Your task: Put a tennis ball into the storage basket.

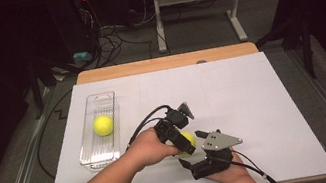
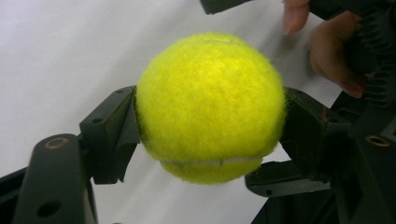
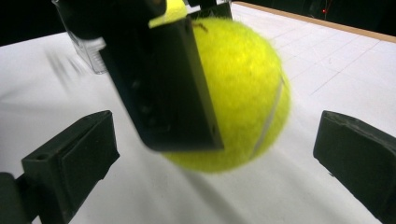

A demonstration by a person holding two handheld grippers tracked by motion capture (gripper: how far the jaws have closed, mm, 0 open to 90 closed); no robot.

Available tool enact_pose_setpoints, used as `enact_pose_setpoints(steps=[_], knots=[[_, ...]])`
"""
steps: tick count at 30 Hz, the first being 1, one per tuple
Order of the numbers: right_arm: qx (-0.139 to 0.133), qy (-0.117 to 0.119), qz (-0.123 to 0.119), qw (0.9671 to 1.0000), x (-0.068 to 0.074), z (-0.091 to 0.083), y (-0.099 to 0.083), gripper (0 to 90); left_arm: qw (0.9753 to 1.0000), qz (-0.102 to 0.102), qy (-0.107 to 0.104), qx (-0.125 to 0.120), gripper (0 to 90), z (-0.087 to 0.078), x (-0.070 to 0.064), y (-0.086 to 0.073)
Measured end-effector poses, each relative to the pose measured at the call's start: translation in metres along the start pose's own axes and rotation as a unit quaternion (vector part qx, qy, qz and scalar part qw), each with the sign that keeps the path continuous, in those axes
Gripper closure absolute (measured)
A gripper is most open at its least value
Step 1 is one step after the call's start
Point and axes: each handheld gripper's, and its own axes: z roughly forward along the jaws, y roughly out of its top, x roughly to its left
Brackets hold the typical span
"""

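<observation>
A yellow tennis ball (image 2: pixel 210 102) is clamped between the two black jaws of my left gripper (image 2: pixel 210 128), one jaw on each side. From above, that ball (image 1: pixel 189 140) sits near the front middle of the white sheet, with my left gripper (image 1: pixel 185 144) shut on it. My right gripper (image 1: pixel 193 149) is right beside it, open. In the right gripper view its jaws stand wide apart on either side of the ball (image 3: pixel 247 93), not touching it, and a left gripper jaw covers part of the ball. A second tennis ball (image 1: pixel 103 125) lies in a clear tray (image 1: pixel 102 154).
The clear plastic tray stands lengthwise at the left of the white sheet (image 1: pixel 255 105), and a corner of the tray (image 3: pixel 88 53) shows behind the ball. A wooden table edge (image 1: pixel 166 62) runs along the back. Cables trail from both grippers.
</observation>
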Motion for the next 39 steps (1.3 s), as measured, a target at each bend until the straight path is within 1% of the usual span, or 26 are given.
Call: enact_pose_setpoints(steps=[1,5,11,15,19,23,26,32,35,38,39], knots=[[0.001,-0.005,-0.001,1.0000,0.000,-0.001,0.000,0.0,1.0000,-0.002,0.001,-0.001,26.6,0.000,0.001,0.000],[0.001,-0.008,0.000,1.0000,-0.004,-0.006,-0.002,0.0,0.9999,-0.007,0.008,0.001,26.6,-0.003,0.006,-0.002],[0.002,-0.029,0.000,0.9996,-0.019,-0.018,-0.006,0.0,0.9996,-0.018,0.020,0.001,26.6,-0.008,0.015,-0.007],[0.000,-0.052,0.005,0.9986,-0.031,-0.028,-0.010,0.0,0.9992,-0.024,0.031,0.004,26.6,-0.012,0.022,-0.012],[-0.004,-0.074,0.014,0.9971,-0.044,-0.039,-0.014,0.0,0.9984,-0.042,0.037,-0.006,26.6,-0.016,0.030,-0.018],[-0.007,-0.097,0.024,0.9950,-0.057,-0.052,-0.019,0.0,0.9976,-0.053,0.044,-0.008,26.6,-0.024,0.039,-0.025],[-0.008,-0.113,0.030,0.9931,-0.068,-0.064,-0.024,0.0,0.9970,-0.057,0.052,-0.006,26.6,-0.032,0.044,-0.031],[-0.009,-0.146,0.043,0.9883,-0.087,-0.090,-0.036,0.0,0.9951,-0.073,0.066,-0.007,26.5,-0.049,0.056,-0.042],[-0.008,-0.160,0.050,0.9858,-0.094,-0.101,-0.042,0.0,0.9941,-0.082,0.070,-0.009,26.5,-0.057,0.063,-0.048],[-0.010,-0.169,0.056,0.9841,-0.100,-0.111,-0.046,0.0,0.9928,-0.093,0.074,-0.010,26.5,-0.066,0.071,-0.056],[-0.010,-0.172,0.058,0.9834,-0.101,-0.113,-0.048,0.0,0.9920,-0.098,0.078,-0.014,26.6,-0.069,0.074,-0.059]])
